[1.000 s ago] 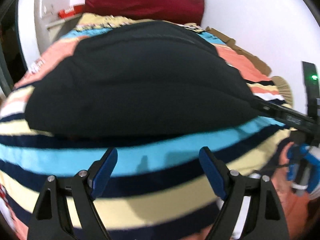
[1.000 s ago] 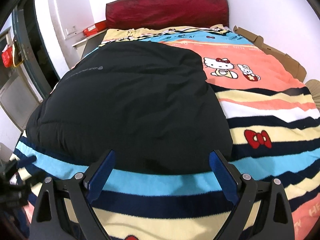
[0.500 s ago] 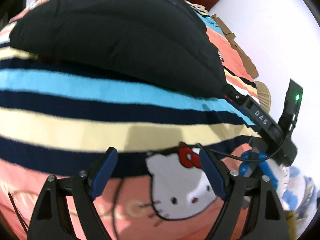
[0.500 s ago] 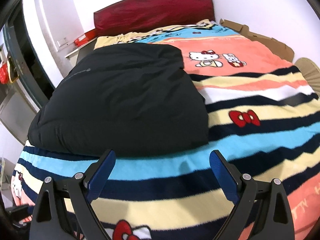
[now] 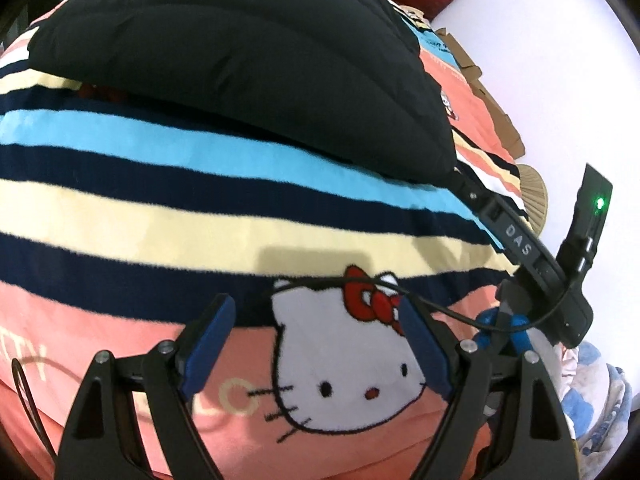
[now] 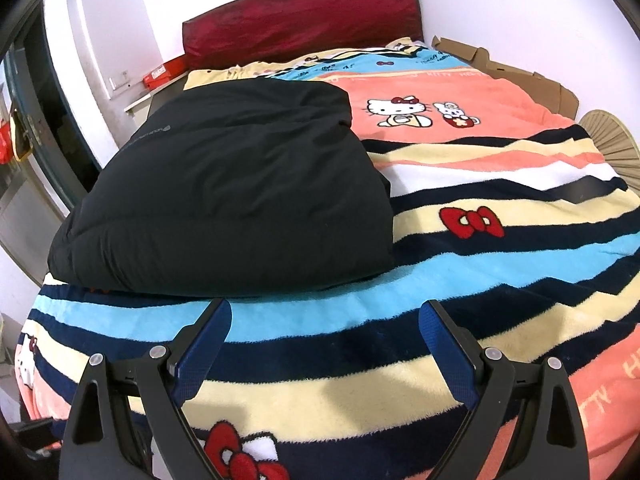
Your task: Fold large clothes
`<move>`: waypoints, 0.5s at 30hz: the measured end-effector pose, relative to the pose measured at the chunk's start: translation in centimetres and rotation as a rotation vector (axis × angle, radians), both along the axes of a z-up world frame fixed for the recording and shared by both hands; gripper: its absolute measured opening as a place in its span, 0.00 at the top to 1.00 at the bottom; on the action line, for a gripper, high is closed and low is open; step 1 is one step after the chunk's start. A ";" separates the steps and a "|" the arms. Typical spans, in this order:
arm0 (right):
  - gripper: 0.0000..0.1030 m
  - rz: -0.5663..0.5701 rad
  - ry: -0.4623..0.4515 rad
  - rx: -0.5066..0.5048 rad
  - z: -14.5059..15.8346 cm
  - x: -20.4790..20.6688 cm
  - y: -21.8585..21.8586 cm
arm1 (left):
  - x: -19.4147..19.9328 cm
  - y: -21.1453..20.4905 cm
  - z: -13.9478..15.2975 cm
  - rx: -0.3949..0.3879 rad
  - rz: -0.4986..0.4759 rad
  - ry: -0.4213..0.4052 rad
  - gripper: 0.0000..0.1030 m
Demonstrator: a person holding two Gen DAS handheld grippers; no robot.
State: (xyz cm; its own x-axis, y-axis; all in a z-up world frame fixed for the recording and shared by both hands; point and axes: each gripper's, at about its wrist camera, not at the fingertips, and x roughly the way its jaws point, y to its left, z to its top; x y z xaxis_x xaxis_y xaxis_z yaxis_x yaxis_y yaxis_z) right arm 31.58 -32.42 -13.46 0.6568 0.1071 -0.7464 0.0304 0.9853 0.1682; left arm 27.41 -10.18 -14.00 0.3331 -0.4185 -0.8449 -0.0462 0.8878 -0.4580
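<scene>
A black puffy jacket lies folded into a thick block on the left half of the striped cartoon-cat blanket. My right gripper hovers open just in front of the jacket's near edge, above the blue and navy stripes, with nothing between its fingers. In the left wrist view the jacket fills the top. My left gripper is open and empty over a white cat face on the blanket, well short of the jacket. The right tool's black body crosses the right side, its tip by the jacket's corner.
A dark red headboard stands at the far end against a white wall. Flattened cardboard and a straw fan lie along the bed's right side. A red box sits on a ledge at the left. A thin black cable hangs by the left fingers.
Both grippers drew back from the jacket toward the foot of the bed. The left view rolled and dropped, bringing the cat face between its fingers. Both stayed open.
</scene>
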 end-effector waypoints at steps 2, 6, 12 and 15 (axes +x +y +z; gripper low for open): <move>0.09 0.001 -0.005 -0.002 0.1 0.0 0.0 | -0.2 -0.4 0.0 -0.008 -0.010 0.004 0.19; 0.09 0.003 -0.010 0.002 0.2 0.0 0.0 | -0.7 -1.1 0.1 -0.013 -0.031 0.004 0.19; 0.09 0.001 -0.012 0.000 0.3 -0.1 -0.2 | -1.1 -1.8 -0.6 -0.054 -0.055 0.047 0.19; 0.09 -0.003 -0.012 0.001 0.3 -0.3 -0.3 | -1.1 -2.1 -0.7 -0.056 -0.065 0.050 0.19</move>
State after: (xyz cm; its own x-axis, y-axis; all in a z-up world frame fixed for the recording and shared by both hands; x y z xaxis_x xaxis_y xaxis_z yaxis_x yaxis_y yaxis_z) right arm 31.33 -32.76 -13.20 0.6661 0.1061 -0.7383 0.0314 0.9850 0.1699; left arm 26.28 -12.29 -14.70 0.2621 -0.4848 -0.8344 -0.0136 0.8627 -0.5055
